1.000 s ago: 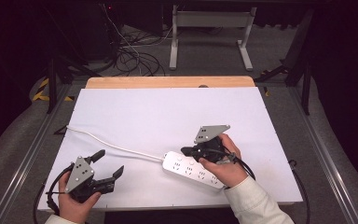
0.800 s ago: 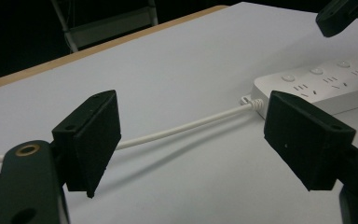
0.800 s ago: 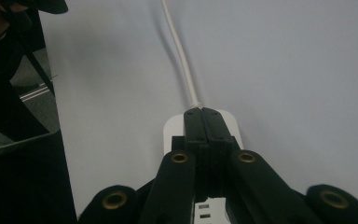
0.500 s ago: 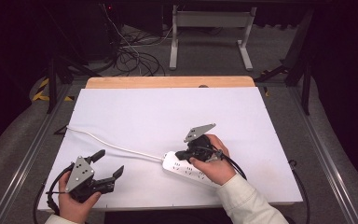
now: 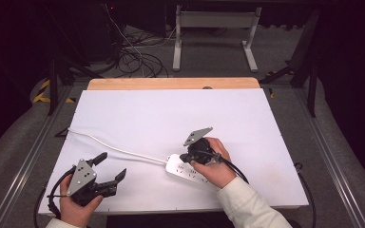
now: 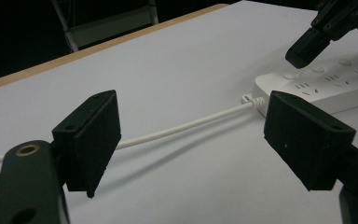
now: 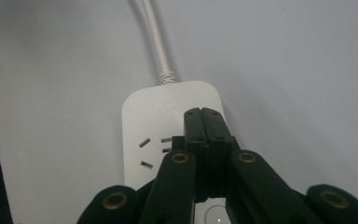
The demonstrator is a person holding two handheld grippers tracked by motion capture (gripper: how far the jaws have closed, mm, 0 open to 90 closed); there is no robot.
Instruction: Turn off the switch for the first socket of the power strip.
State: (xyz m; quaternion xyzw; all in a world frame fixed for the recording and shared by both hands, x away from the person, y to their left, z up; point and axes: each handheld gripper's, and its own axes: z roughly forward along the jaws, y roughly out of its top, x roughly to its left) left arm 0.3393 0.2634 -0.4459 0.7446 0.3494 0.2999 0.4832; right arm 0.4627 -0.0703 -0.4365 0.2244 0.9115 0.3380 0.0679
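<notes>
The power strip [image 5: 187, 170] lies flat on the white surface [image 5: 171, 118], toward its near edge and right of centre, right under your right hand [image 5: 214, 164]. It is a smooth white plastic bar with rounded corners; your right gripper view shows slanted and straight socket slots [image 7: 151, 148] cut into its top, and a faint embossed mark near the cord end that is too dim to read. In your left gripper view a row of small round buttons [image 6: 317, 69] runs along the strip's far side beside the slots. Its round white cord [image 5: 114, 148] leaves the left end through a ribbed collar and trails across the surface to the left edge.

Your right gripper [image 5: 186, 156] sits over the strip's cord end with its matte black fingers [image 7: 204, 126] pressed flat together, nothing between them, their tips above the casing. I cannot tell whether the tips touch the plastic.

Your left gripper [image 5: 111, 168] rests near the front left corner, well apart from the strip, its fingers [image 6: 91, 135] spread wide with nothing in them. Their inner pads look like flat, dull black rubber. In its view the cord passes behind the gap between them.

The surface is a plain white sheet over a light wooden board [image 5: 171, 83], whose far edge shows bare.
</notes>
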